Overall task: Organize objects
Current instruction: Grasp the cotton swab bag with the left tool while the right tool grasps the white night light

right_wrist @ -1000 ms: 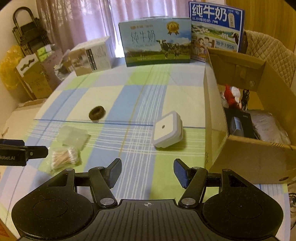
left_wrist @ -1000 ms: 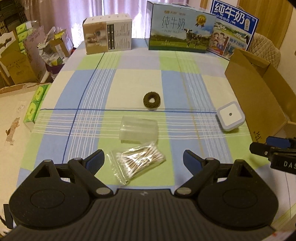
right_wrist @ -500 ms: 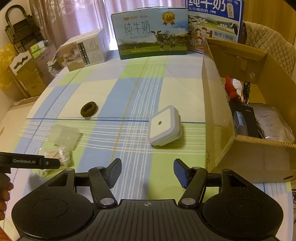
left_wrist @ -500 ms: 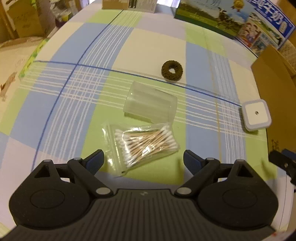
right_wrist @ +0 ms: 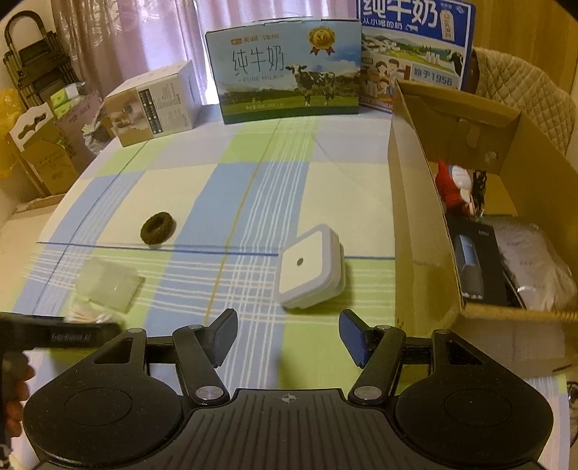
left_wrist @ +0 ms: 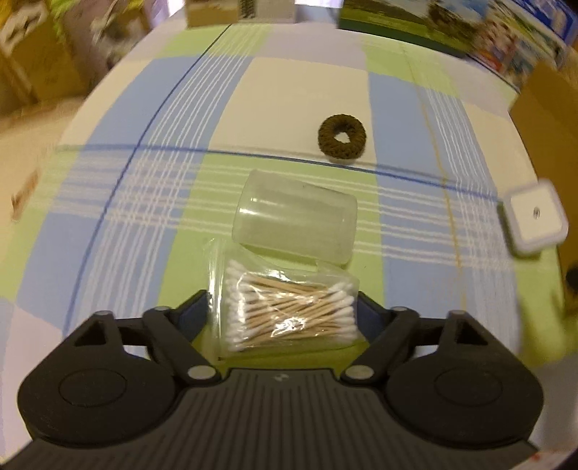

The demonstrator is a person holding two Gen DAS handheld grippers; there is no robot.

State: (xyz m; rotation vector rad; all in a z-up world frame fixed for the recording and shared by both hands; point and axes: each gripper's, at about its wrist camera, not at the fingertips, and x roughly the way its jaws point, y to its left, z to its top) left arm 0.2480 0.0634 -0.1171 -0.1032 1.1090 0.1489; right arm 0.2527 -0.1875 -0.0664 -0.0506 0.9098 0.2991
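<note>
Both grippers, left gripper point(left_wrist: 283, 311) and right gripper point(right_wrist: 287, 334), spread apart above checked tablecloth point(right_wrist: 253, 188); curtains point(right_wrist: 151, 36) behind.

We see pinkish curtains point(right_wrist: 144, 32) glowing with daylight past the table's far edge, plus a quilted beige chair point(right_wrist: 534, 97) at its far right corner. Off the left edge there's a dark folding rack point(right_wrist: 32, 68) and pale floor point(left_wrist: 21, 144).

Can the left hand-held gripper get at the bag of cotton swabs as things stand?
Probably yes. The left hand-held gripper is open with the bag of cotton swabs between its fingers; only the clear container lies close beyond.
</note>
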